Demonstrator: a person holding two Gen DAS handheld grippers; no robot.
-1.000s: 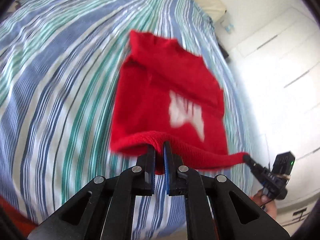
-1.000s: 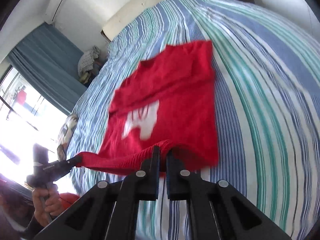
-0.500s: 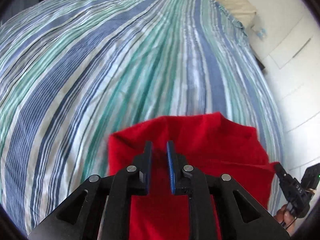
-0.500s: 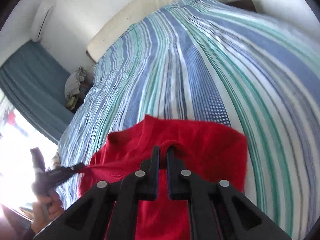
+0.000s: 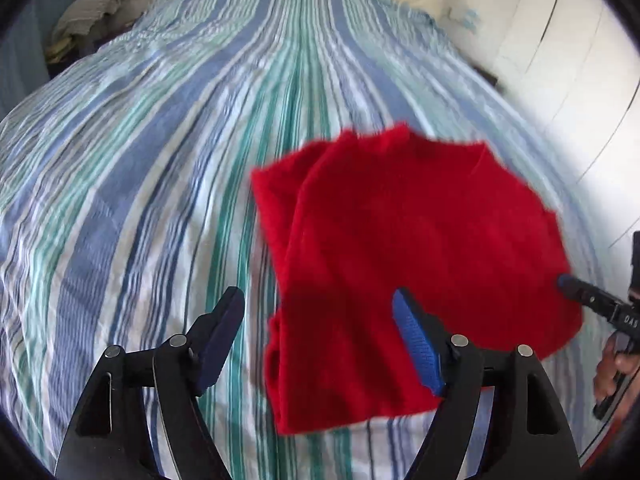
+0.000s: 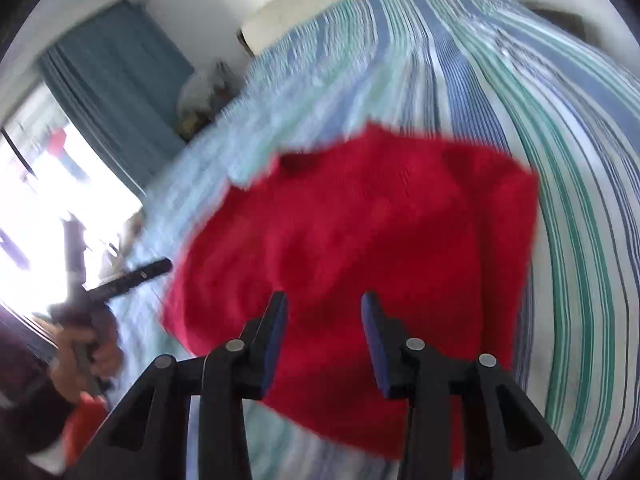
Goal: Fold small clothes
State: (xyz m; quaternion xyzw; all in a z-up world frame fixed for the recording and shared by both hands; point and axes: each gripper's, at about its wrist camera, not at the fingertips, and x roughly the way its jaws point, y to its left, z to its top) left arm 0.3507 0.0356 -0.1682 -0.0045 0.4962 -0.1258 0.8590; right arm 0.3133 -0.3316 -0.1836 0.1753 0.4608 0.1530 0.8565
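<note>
Both grippers have let go: left gripper (image 5: 318, 310) and right gripper (image 6: 324, 314) gape above the folded red garment (image 5: 416, 264) at lower right on the striped bedspread (image 5: 140, 160).

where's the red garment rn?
The red garment lies folded on the striped bedspread, just ahead of both open grippers: right of centre in the left wrist view, centre in the right wrist view.

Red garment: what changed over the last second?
Both grippers let go: left gripper and right gripper were shut on the hem, now open. The red garment, held up with its white print showing, now lies folded over, print hidden. It stays on the striped bedspread.
</note>
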